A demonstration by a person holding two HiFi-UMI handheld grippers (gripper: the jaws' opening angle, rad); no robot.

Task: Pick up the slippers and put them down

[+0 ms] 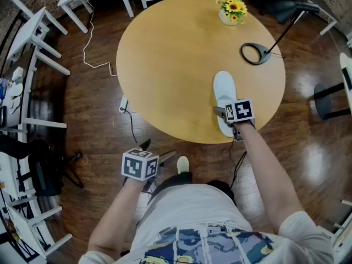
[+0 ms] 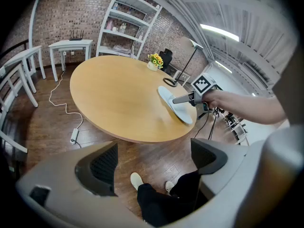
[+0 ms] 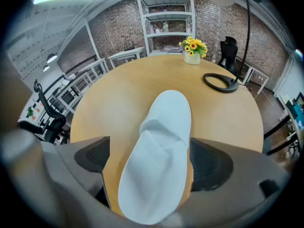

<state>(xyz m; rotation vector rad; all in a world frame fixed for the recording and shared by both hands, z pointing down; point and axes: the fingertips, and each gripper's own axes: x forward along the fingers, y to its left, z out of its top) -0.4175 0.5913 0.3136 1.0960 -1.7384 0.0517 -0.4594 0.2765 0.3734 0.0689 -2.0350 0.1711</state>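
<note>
— White slipper (image 3: pixel 159 146), where does it lie?
— Flat on the round wooden table (image 1: pixel 165 65), close to the near edge, with its length pointing away from the person.
— And the right gripper (image 3: pixel 152 163)?
— Its jaws stand wide apart, one on each side of the slipper. The right jaw seems to touch the slipper's side; at the left jaw I see a strip of table between. It does not squeeze the slipper.
— The left gripper (image 2: pixel 154 160)?
— Low beside the person, off the table, jaws wide apart with nothing between them, only floor and the person's shoes below.
— Other things on the table?
— A pot of yellow flowers (image 1: pixel 232 9) and a black lamp base (image 1: pixel 254 54) at the far side, well apart from the slipper
</note>
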